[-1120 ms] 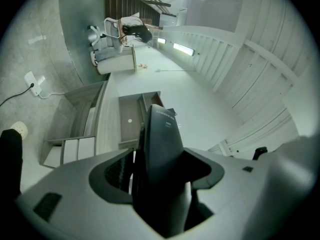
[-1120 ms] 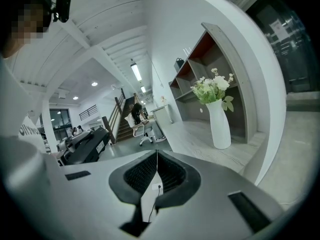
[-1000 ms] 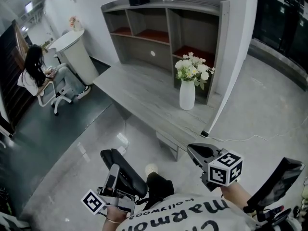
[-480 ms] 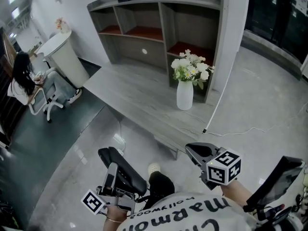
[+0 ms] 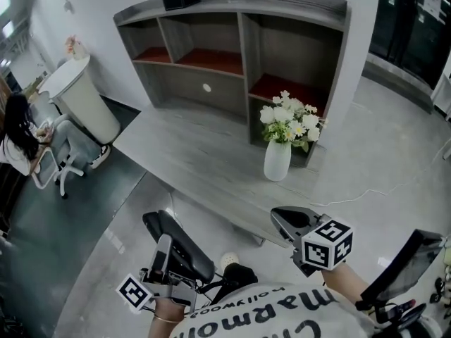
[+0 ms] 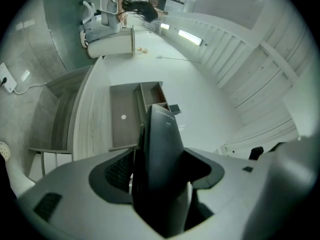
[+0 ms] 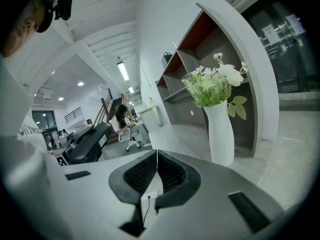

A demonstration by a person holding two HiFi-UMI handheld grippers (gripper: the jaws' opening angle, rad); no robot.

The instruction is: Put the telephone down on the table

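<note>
Head view: both grippers sit low in front of the person, short of the desk (image 5: 190, 146).
Left gripper (image 5: 168, 253): fingers clamped on the telephone, held above the floor.
Telephone (image 6: 160, 159): dark handset, upright between the fingers in the left gripper view, not on the desk.
Vase (image 5: 277, 162): white, with flowers, standing on the desk before the shelf unit (image 5: 282, 9).
Right gripper (image 5: 289, 220): fingers pressed together, nothing between them.
</note>
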